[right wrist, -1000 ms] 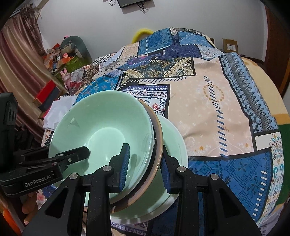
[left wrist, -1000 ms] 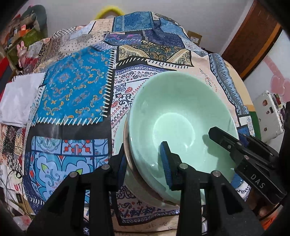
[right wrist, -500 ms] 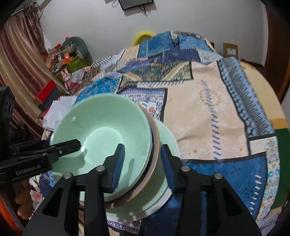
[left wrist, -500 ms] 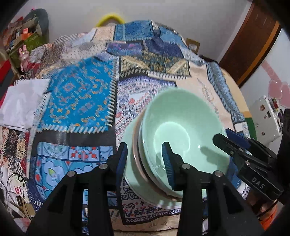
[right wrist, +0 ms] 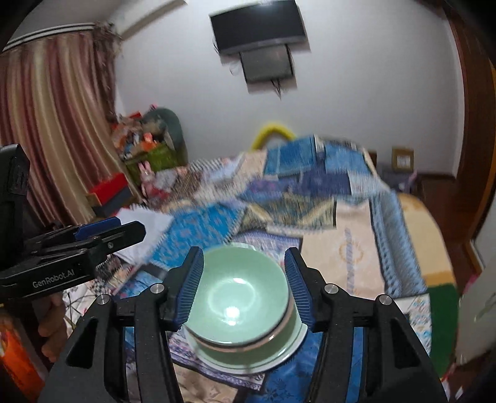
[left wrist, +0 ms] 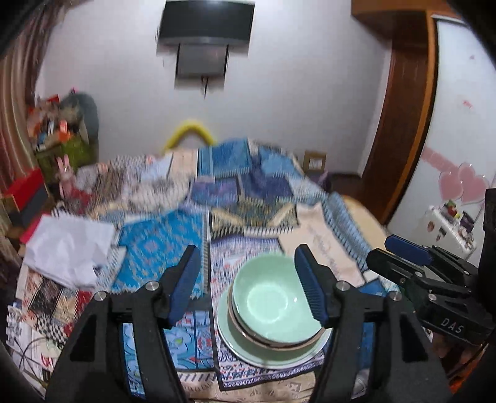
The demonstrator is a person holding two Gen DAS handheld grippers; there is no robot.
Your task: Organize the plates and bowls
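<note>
A pale green bowl (left wrist: pixel 274 305) sits nested in a brown-rimmed bowl (left wrist: pixel 248 333) on a pale green plate (left wrist: pixel 228 334), all stacked on the patterned cloth. The stack also shows in the right wrist view: the bowl (right wrist: pixel 237 294) and the plate (right wrist: pixel 288 348). My left gripper (left wrist: pixel 248 283) is open, raised above and behind the stack, holding nothing. My right gripper (right wrist: pixel 243 283) is open too, raised over the stack and empty. Each gripper shows in the other's view, the right one (left wrist: pixel 403 260) at the right and the left one (right wrist: pixel 102 231) at the left.
The patchwork cloth (left wrist: pixel 161 245) covers the table. A white folded cloth (left wrist: pixel 66 245) lies at its left. Clutter and boxes (right wrist: pixel 145 148) stand by the curtain at the far left. A wall-mounted screen (left wrist: pixel 204 24) hangs behind. A wooden door frame (left wrist: pixel 400 93) is at the right.
Both grippers let go of the stacked dishes, opened wide and pulled back and up. The stack now rests on the table and looks smaller.
</note>
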